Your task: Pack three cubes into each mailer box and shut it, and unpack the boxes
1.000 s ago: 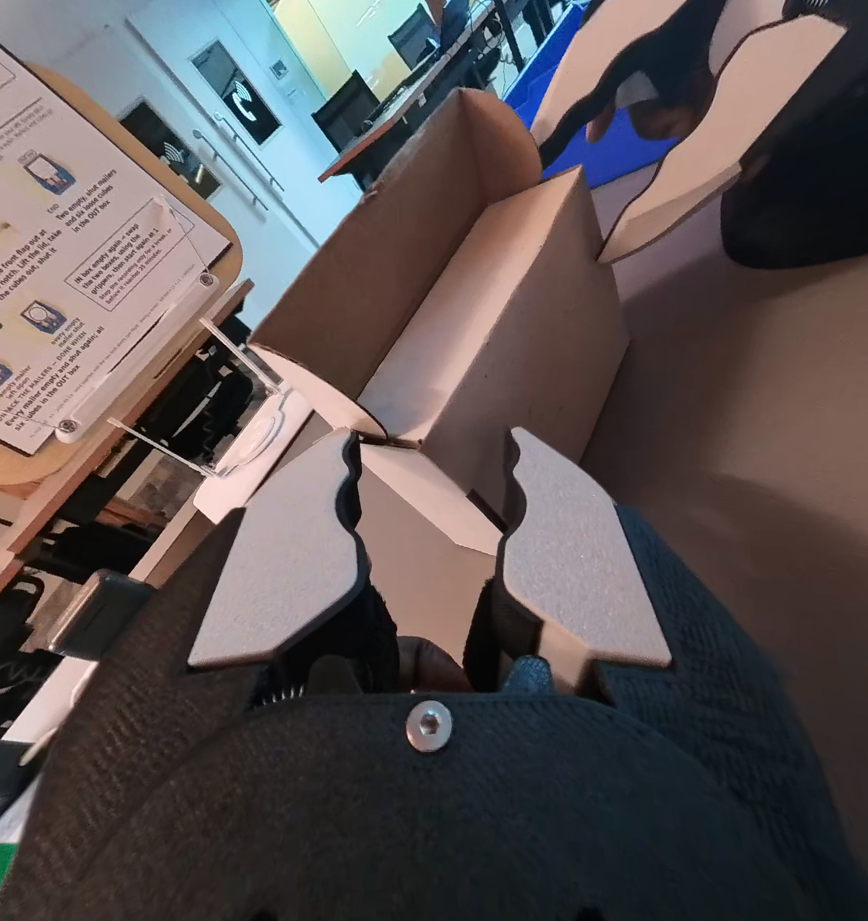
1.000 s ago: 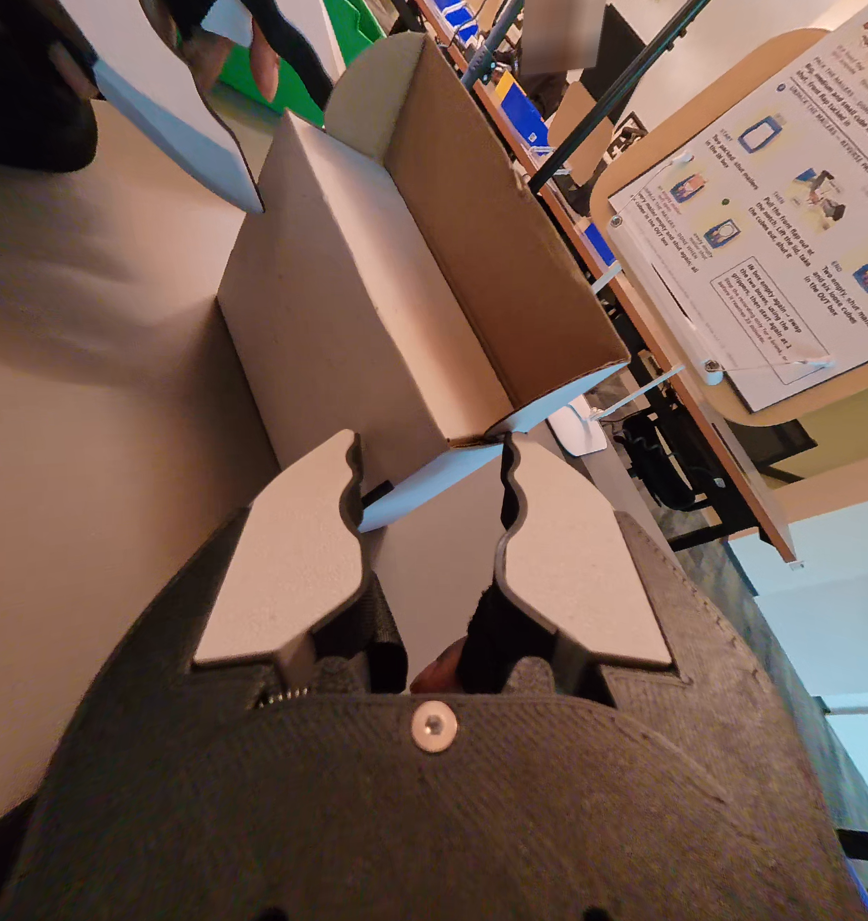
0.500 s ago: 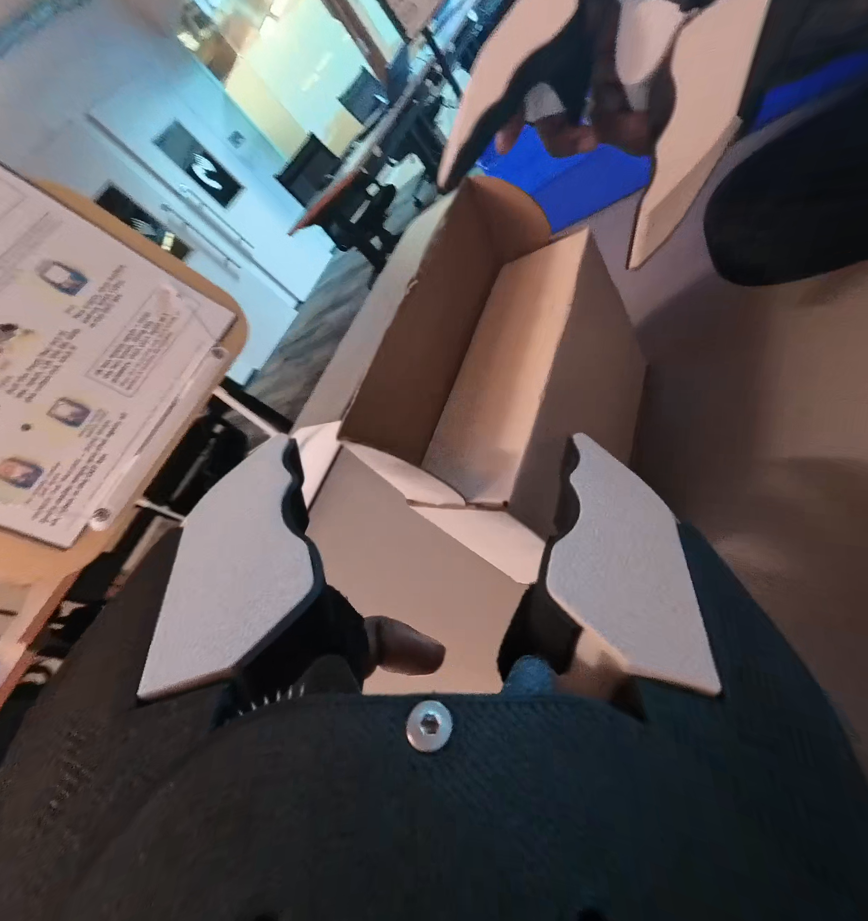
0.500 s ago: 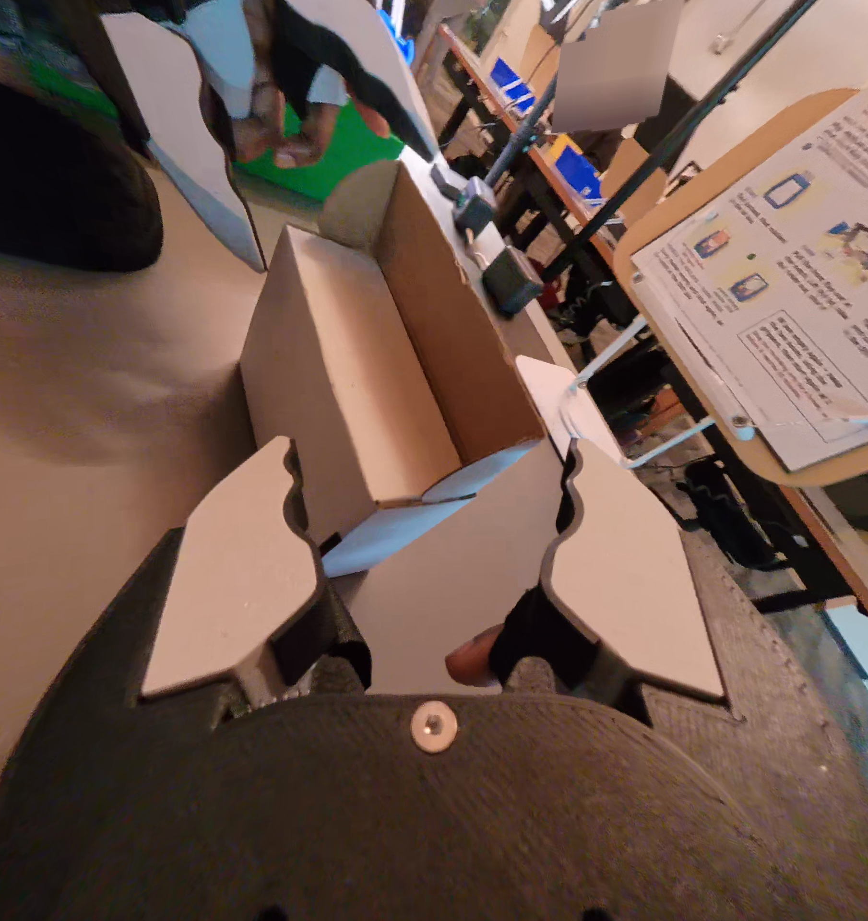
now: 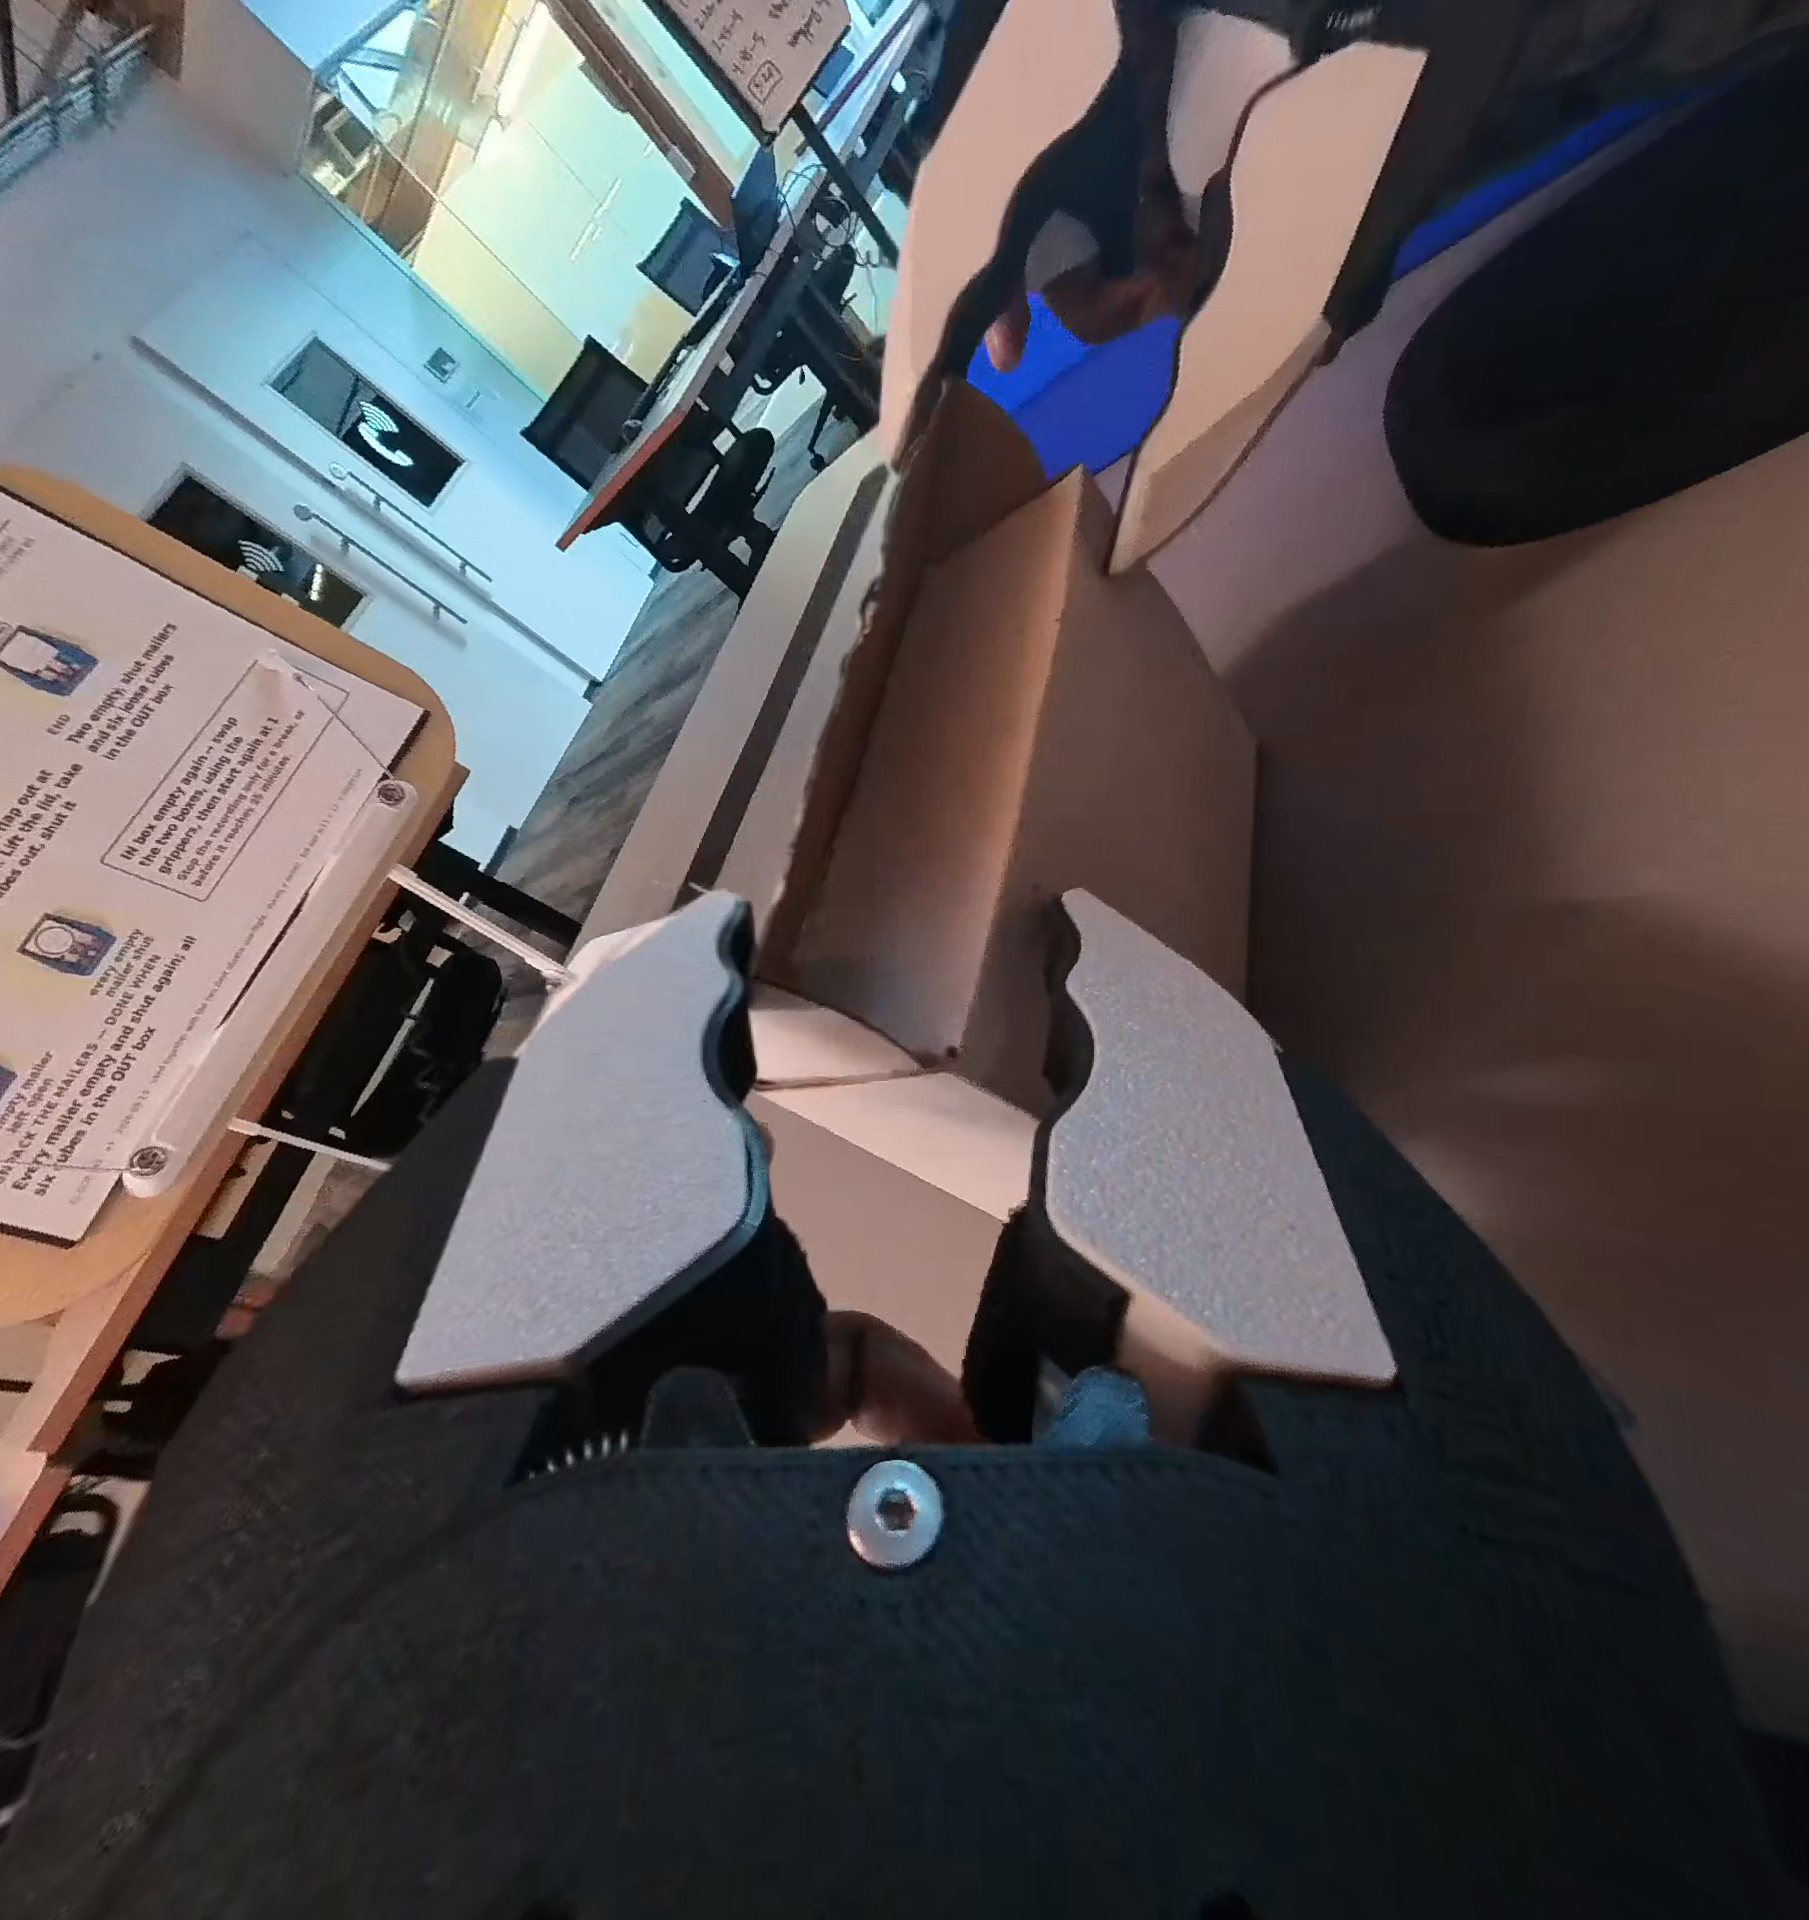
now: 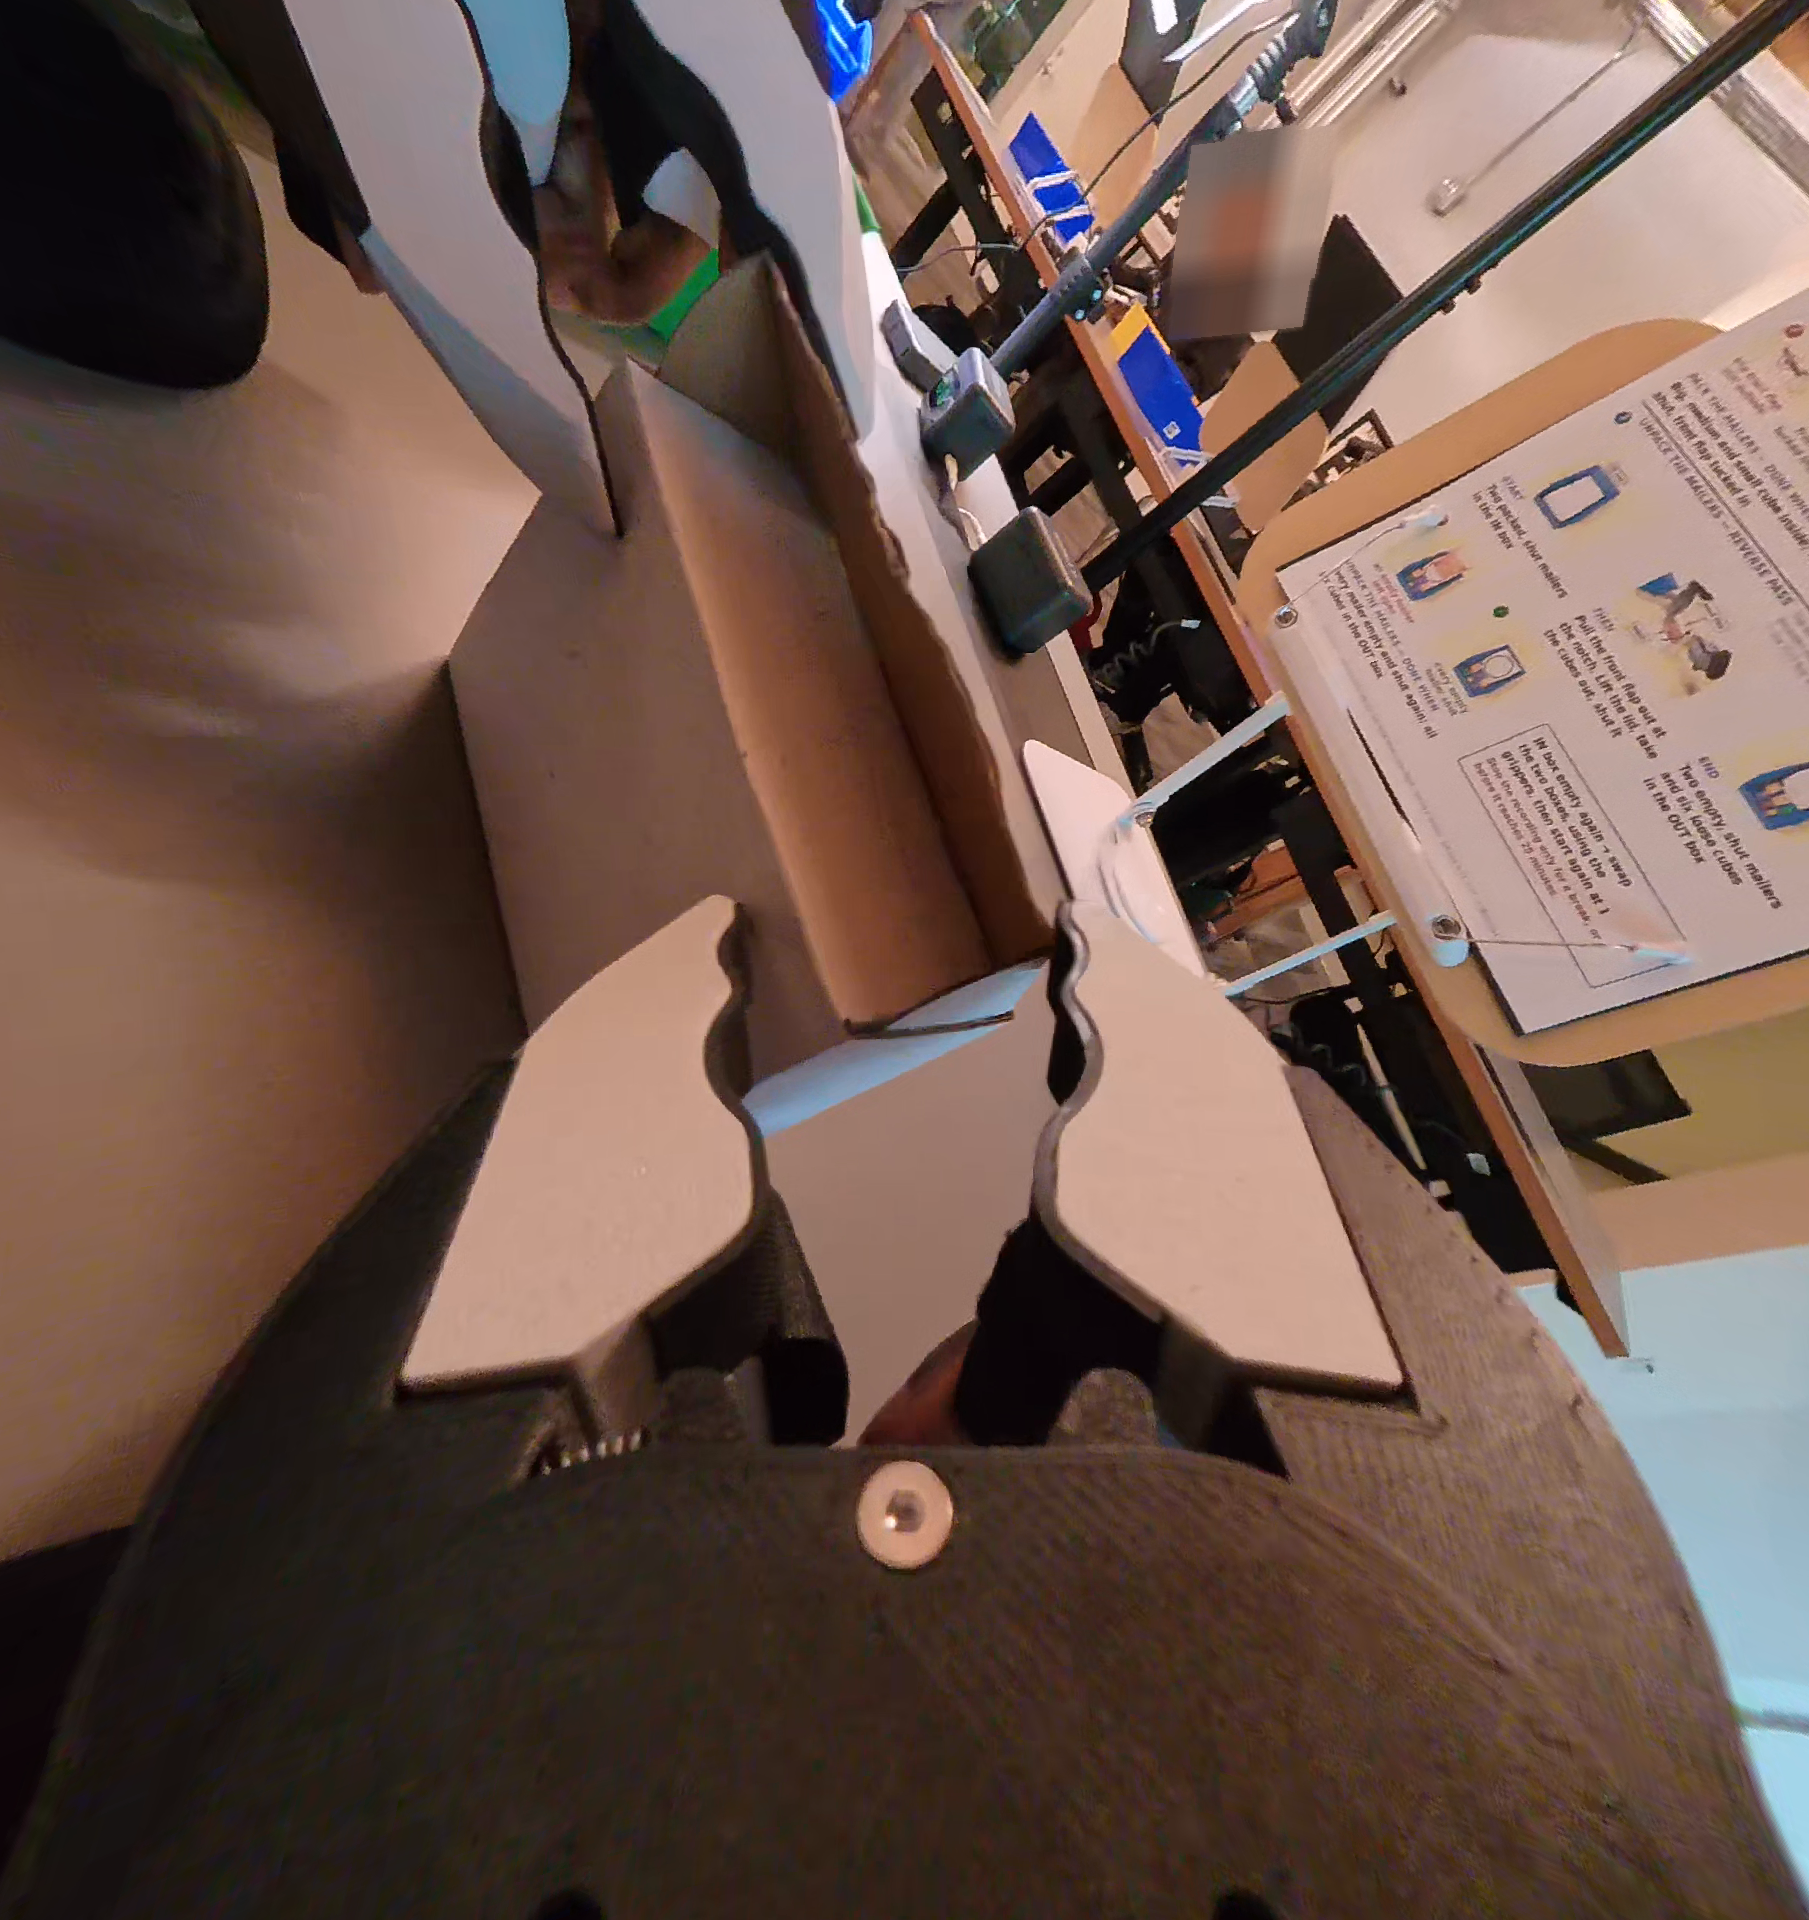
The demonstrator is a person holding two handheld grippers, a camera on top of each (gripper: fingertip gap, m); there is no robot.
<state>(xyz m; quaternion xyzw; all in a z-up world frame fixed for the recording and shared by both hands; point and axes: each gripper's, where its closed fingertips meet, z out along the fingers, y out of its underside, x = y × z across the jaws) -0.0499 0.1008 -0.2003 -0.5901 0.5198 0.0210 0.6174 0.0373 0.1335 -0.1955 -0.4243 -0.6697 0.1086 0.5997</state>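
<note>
A brown cardboard mailer box [image 5: 1035, 779] lies between my two grippers, and its long folded front part runs from one to the other. My left gripper [image 5: 900, 925] has its jaws narrowed on the near end of that part, and cardboard fills the gap. My right gripper [image 6: 895, 935] holds the opposite end of the box [image 6: 609, 748] the same way. Each view shows the other gripper's fingers [image 5: 1243, 312] [image 6: 464, 312] at the far end. No cubes are in view, and the box's inside is hidden.
An instruction board [image 5: 152, 883] [image 6: 1606, 675] stands on a stand just past the table edge. A black device [image 6: 1025, 592] sits near that edge. A blue bin [image 5: 1076, 395] and a green bin [image 6: 687, 301] show behind the far gripper. Tip to tip, the grippers are about 10 cm apart.
Both grippers' jaws widened half a second ago and have narrowed again on the box ends. The far wall of the box has folded in closer to the front part.
</note>
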